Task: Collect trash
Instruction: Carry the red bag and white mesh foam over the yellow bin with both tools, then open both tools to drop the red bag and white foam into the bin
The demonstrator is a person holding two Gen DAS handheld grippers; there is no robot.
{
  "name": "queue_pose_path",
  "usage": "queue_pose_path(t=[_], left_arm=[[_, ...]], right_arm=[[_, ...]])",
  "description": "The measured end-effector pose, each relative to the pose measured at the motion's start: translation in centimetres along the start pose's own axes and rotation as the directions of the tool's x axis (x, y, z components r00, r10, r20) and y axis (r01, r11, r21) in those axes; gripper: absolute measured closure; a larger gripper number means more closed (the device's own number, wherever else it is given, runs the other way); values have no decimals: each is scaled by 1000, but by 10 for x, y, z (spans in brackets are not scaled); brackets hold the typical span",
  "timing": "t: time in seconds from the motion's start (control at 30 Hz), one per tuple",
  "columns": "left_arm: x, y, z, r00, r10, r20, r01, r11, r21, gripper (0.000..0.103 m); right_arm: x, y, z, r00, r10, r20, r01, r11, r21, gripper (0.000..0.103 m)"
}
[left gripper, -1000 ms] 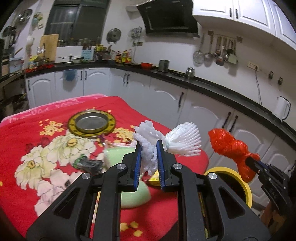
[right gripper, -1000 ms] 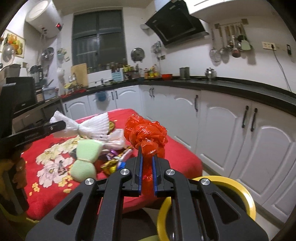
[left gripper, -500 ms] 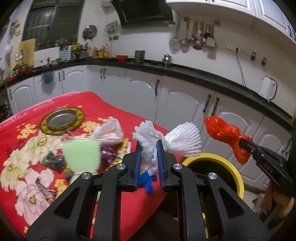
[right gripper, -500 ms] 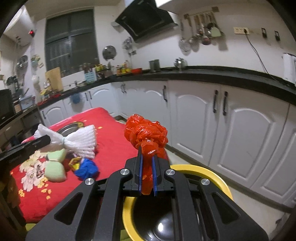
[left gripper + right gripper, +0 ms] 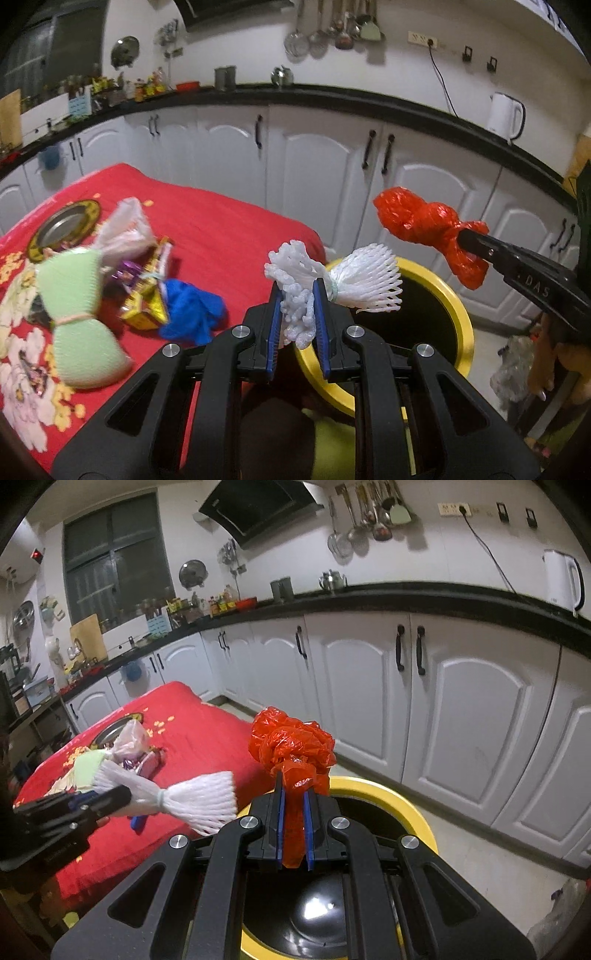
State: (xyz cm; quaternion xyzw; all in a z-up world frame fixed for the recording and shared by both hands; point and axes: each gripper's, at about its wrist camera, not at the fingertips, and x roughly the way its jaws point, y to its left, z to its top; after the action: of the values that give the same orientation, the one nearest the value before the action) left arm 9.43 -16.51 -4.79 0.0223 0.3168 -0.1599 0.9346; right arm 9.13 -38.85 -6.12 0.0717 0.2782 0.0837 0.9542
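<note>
Two pieces of trash are in hand, both now over or beside the bin. Item one: white foam fruit net (image 5: 354,284), tied at the middle, pinched between the closed jaws of the left gripper (image 5: 298,314), its fanned end overhanging the rim of the yellow-rimmed bin (image 5: 461,332). Item two: crumpled red plastic bag (image 5: 293,753), clamped by its twisted neck in the closed right gripper (image 5: 293,827), directly above the bin's black interior.

Change since a second ago: both grippers have swung away from the red floral tablecloth (image 5: 229,221) toward the bin, which has come from the edge of view to sit under the fingertips. Neither grip has loosened. Judgement: the carry is nearly done and release is the next step; the bag looks placed to drop in cleanly, while the foam net sits nearer the rim and may need to travel a little further in.

Remaining on the cloth: green foam net (image 5: 74,306), blue crumpled piece (image 5: 192,314), gold snack wrapper (image 5: 146,299), clear plastic bag (image 5: 125,232), steel plate with gold rim (image 5: 64,229).

Surroundings: white cabinets (image 5: 369,686), black countertop, white kettle (image 5: 561,579).
</note>
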Motion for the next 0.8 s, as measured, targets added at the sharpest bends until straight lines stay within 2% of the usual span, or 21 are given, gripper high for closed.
queue_pose_path(t=[0.17, 0.43, 0.5, 0.57, 0.6, 0.67, 0.73, 0.8], left_arm=[[16, -9, -6, 998, -37, -43, 38, 999, 8, 91], [33, -17, -10, 994, -70, -84, 70, 998, 6, 91], [35, -19, -9, 992, -84, -90, 84, 996, 4, 89], [38, -21, -9, 991, -97, -93, 98, 995, 6, 78], [38, -22, -9, 991, -100, -94, 101, 995, 8, 74], [38, -23, -10, 990, -104, -93, 106, 994, 10, 54], [37, -21, -11, 990, -106, -90, 106, 994, 2, 48], [36, -17, -10, 992, -95, -83, 94, 995, -18, 35]], right_arm=[[8, -7, -8, 999, 6, -54, -6, 1000, 5, 94], [18, -18, -12, 995, 11, -94, -7, 999, 41, 94], [19, -20, -13, 995, 11, -100, -6, 999, 47, 89], [21, -24, -13, 994, 11, -105, -5, 998, 58, 76], [21, -25, -13, 994, 10, -105, -3, 998, 62, 74], [21, -28, -13, 995, 1, -105, 6, 998, 69, 68], [21, -31, -13, 995, -3, -100, 11, 997, 83, 62], [20, -33, -11, 996, -7, -94, 16, 996, 90, 58]])
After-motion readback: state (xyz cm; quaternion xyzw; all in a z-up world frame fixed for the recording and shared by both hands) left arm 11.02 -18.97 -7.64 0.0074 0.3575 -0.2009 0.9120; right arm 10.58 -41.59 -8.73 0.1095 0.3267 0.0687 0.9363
